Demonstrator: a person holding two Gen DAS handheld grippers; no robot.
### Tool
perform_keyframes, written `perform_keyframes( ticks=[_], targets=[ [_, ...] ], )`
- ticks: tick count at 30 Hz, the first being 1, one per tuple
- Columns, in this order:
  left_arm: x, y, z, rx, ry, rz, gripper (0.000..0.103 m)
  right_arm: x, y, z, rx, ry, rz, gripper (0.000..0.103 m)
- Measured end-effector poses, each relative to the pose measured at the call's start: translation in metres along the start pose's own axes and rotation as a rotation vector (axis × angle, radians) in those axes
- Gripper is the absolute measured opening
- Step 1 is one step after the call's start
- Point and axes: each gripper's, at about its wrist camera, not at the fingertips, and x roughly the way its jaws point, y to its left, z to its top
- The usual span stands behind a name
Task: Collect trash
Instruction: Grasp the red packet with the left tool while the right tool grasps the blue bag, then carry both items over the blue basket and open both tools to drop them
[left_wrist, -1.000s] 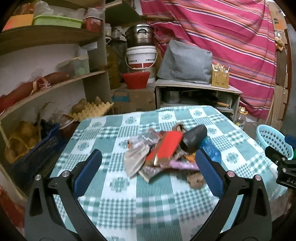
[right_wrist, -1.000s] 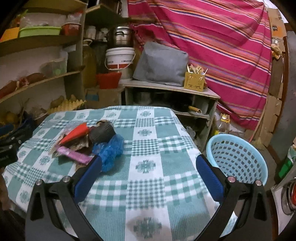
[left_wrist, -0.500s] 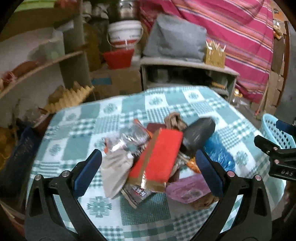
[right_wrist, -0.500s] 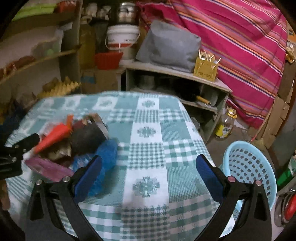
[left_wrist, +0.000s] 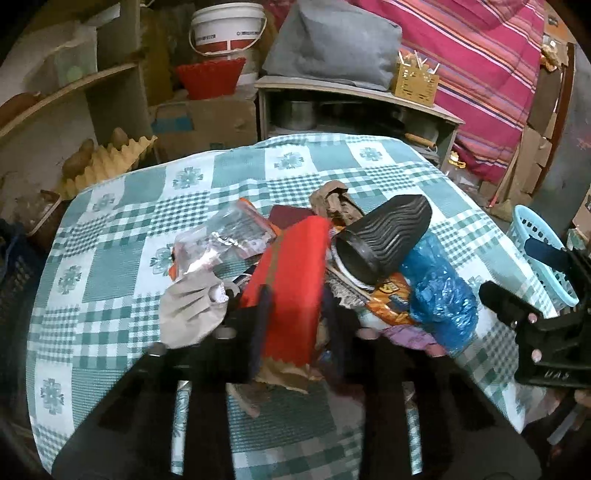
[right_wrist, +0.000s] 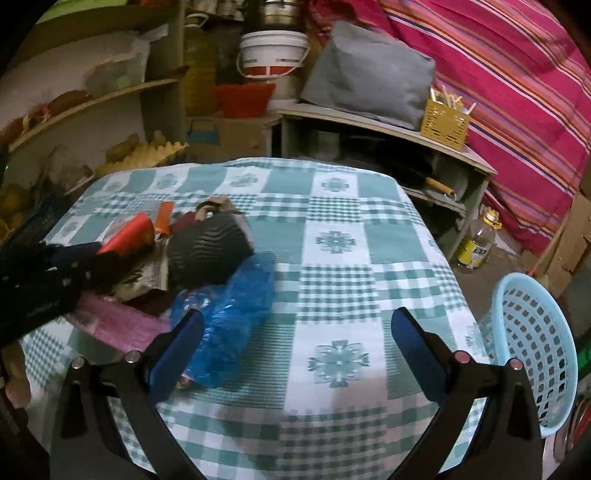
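Note:
A heap of trash lies on the green checked tablecloth (left_wrist: 122, 266). In it are a red packet (left_wrist: 291, 280), a black ribbed cup (left_wrist: 384, 236) on its side, a blue plastic bag (left_wrist: 439, 291), a clear wrapper (left_wrist: 218, 240), a grey mask (left_wrist: 192, 310) and a pink wrapper (right_wrist: 118, 321). My left gripper (left_wrist: 295, 325) has closed its fingers on the near end of the red packet. My right gripper (right_wrist: 295, 350) is open and empty above the cloth, its left finger beside the blue plastic bag (right_wrist: 229, 306). The light blue basket (right_wrist: 535, 350) stands off the table's right edge.
Shelves with food and boxes (left_wrist: 74, 92) run along the left. A low shelf unit (left_wrist: 354, 107) with a grey cushion and a yellow holder stands behind the table, before a striped curtain (right_wrist: 498, 74). A bottle (right_wrist: 476, 243) stands on the floor at the right.
My left gripper has moved forward and down to the heap and closed from wide open onto the red packet. My right gripper has moved in over the table, still open.

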Motion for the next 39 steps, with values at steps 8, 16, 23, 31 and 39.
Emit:
perform_keyframes(
  ticks=[8, 16, 23, 31, 39],
  targets=[
    [-0.026, 0.021, 0.002, -0.069, -0.060, 0.024, 0.009, 0.009, 0.018, -0.001, -0.032, 0.032, 0.025, 0.099],
    [-0.043, 0.024, 0.011, -0.067, -0.111, 0.083, 0.007, 0.028, 0.019, 0.000, -0.026, 0.123, 0.135, 0.028],
    [-0.066, -0.002, 0.026, -0.032, -0.178, 0.092, 0.007, -0.006, -0.016, 0.003, -0.001, 0.040, 0.150, 0.016],
    [-0.078, -0.075, 0.048, 0.047, -0.236, 0.004, 0.007, -0.069, -0.122, 0.010, 0.113, -0.074, 0.016, 0.016],
    [-0.054, -0.169, 0.054, 0.102, -0.238, -0.144, 0.007, -0.093, -0.235, -0.013, 0.250, -0.086, -0.172, 0.016]
  ],
)
